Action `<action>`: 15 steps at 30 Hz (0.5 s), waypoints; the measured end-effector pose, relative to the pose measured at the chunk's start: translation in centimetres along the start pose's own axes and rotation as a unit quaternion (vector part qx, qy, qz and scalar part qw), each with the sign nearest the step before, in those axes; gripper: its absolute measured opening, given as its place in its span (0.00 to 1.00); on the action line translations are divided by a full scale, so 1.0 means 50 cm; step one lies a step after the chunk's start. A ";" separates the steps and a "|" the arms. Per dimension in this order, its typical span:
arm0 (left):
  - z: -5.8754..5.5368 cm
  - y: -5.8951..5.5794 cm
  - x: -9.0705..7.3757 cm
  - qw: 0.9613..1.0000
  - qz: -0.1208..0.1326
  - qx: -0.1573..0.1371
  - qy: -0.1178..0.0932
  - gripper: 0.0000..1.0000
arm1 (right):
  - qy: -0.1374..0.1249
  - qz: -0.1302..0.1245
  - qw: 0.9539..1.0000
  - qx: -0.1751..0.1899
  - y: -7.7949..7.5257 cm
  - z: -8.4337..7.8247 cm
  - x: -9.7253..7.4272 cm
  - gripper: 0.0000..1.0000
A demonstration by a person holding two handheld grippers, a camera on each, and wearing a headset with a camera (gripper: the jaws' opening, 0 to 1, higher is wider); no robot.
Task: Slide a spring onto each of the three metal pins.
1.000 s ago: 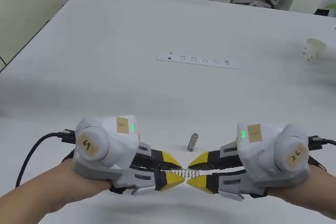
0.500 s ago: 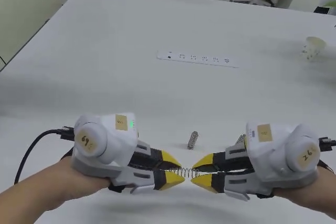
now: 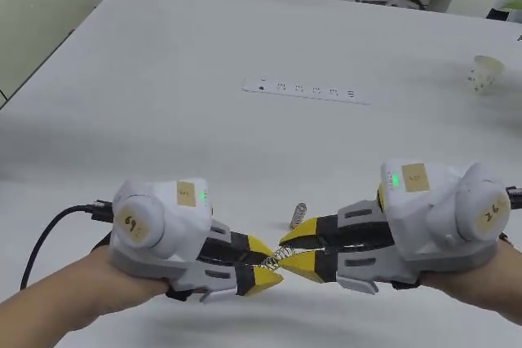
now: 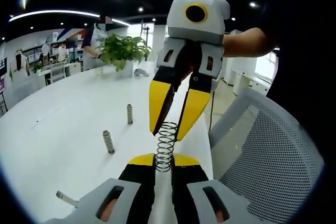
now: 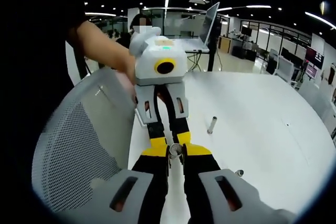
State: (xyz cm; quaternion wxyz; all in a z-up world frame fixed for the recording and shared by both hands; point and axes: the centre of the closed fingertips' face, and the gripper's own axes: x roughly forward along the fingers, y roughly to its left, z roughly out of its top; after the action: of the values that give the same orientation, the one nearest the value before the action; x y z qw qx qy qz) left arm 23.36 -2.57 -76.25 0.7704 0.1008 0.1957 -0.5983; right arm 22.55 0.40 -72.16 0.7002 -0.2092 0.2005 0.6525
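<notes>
One coiled steel-wire spring (image 4: 165, 148) pointed lengthwise from claw to claw. My left gripper (image 4: 164, 162) pinched its end. Whether my right gripper (image 4: 168, 132) pinched it, I couldn't tell.

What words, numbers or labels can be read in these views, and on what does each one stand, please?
"69": handwritten on a round sticker on the white-and-yellow left gripper.
"26": handwritten on a similar sticker on the right gripper.
Markings on the long white power strip: too small to read.
</notes>
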 end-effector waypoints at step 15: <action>0.002 -0.003 -0.005 1.000 0.004 0.009 0.002 0.02 | -0.019 -0.013 0.998 -0.064 0.013 0.017 0.015 0.07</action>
State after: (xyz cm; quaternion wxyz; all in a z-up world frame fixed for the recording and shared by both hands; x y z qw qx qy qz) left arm 23.17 -2.45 -76.04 0.7715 0.1098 0.1913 -0.5968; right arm 21.98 1.53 -71.89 0.6972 -0.2437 0.1419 0.6591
